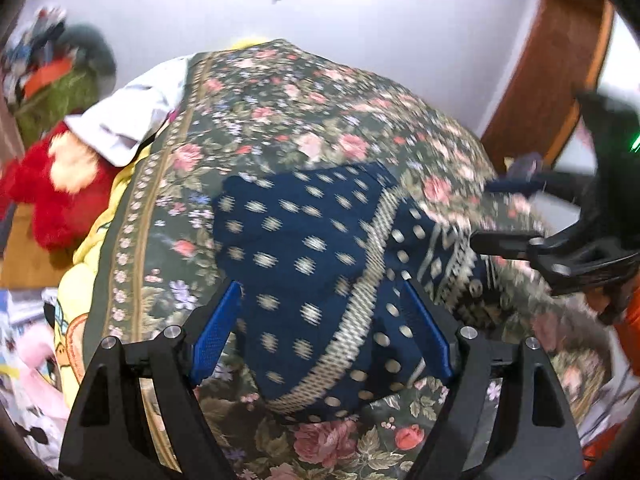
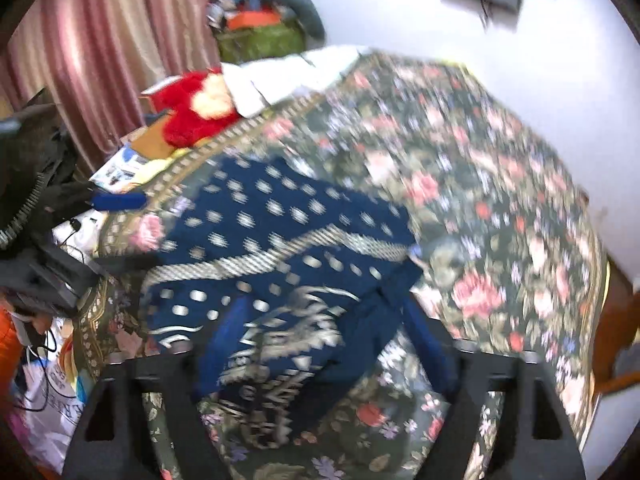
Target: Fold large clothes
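Observation:
A navy blue garment (image 1: 304, 248) with pale dots and a woven gold border lies bunched in a rough fold on the floral bedspread (image 1: 320, 112). My left gripper (image 1: 324, 336) hovers over its near end, blue pads wide apart, nothing pinched. In the right wrist view the same garment (image 2: 280, 240) lies under my right gripper (image 2: 326, 344), which is open and straddles the patterned end without pressing it. The right gripper (image 1: 504, 214) shows at the right edge of the left wrist view. The left gripper (image 2: 116, 232) shows at the left edge of the right wrist view. Both views are blurred.
A red plush toy (image 1: 52, 184) and a white cloth (image 1: 132, 116) lie at the bed's far left corner, over a yellow sheet (image 1: 80, 280). A heap of clothes (image 2: 260, 20) sits by pink curtains (image 2: 100, 60). A wooden door frame (image 1: 552, 72) stands right; printed bags (image 2: 44, 400) lie low left.

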`<state>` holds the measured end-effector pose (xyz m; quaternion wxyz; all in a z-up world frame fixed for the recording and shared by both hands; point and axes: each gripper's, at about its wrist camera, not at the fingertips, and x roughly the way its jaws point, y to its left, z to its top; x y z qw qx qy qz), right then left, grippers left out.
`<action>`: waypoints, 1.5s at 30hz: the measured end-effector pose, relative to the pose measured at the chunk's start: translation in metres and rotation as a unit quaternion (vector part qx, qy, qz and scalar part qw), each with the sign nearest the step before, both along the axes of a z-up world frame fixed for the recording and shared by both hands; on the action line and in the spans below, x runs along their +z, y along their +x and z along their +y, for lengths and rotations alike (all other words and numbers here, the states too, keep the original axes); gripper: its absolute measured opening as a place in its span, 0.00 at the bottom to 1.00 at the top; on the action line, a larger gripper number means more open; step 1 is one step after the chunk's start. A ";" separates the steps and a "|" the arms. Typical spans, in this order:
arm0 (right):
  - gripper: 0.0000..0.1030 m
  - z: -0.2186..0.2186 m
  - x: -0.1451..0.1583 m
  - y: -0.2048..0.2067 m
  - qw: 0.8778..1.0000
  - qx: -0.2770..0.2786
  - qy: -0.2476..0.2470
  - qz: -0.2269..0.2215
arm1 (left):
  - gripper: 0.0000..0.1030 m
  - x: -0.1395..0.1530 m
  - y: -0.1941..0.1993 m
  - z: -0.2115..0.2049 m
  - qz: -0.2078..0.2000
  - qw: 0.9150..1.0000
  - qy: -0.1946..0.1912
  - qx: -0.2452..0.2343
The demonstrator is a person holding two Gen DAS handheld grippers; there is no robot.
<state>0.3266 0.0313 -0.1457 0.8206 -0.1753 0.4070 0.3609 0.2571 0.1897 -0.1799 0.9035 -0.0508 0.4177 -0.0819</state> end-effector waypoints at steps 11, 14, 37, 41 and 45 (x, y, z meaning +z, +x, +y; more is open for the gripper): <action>0.94 0.002 -0.080 -0.006 0.990 0.057 -0.127 0.009 | 0.92 -0.049 -0.033 -0.007 0.055 0.998 0.034 0.027; 0.94 -0.031 -0.080 0.009 0.993 0.029 -0.097 0.059 | 0.91 -0.058 -0.045 -0.005 0.072 0.994 0.068 0.041; 0.94 0.011 -0.064 0.083 0.995 -0.049 -0.013 0.088 | 0.86 -0.013 0.041 0.041 0.020 0.983 0.065 0.171; 0.94 -0.012 -0.094 0.106 0.987 -0.059 0.016 0.149 | 0.87 -0.036 0.044 0.049 0.035 0.978 0.084 0.187; 0.94 -0.043 -0.085 0.115 0.977 -0.093 0.053 0.183 | 0.86 -0.038 0.026 0.063 0.048 0.973 0.086 0.210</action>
